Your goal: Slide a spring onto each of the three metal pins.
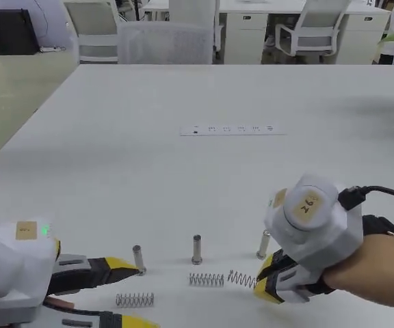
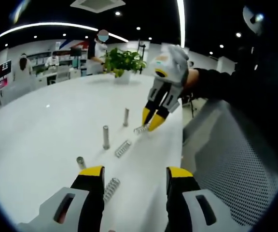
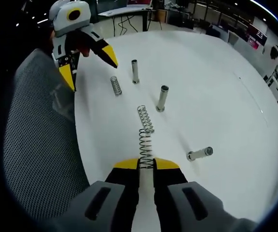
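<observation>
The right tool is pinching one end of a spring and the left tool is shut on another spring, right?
Not quite. The right tool does pinch one end of a spring, but the left tool is open, not shut on a spring: the left gripper view shows its jaws apart, with a loose spring lying on the table by them.

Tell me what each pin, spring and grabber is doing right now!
Left pin, upright, bare.
Middle pin, upright, bare.
Right pin, upright, bare.
Left spring, lying flat, loose.
Middle spring, lying flat, loose.
Right spring, pinched at one end between shut jaws.
Left gripper, open.
Right gripper, shut on that spring.
</observation>
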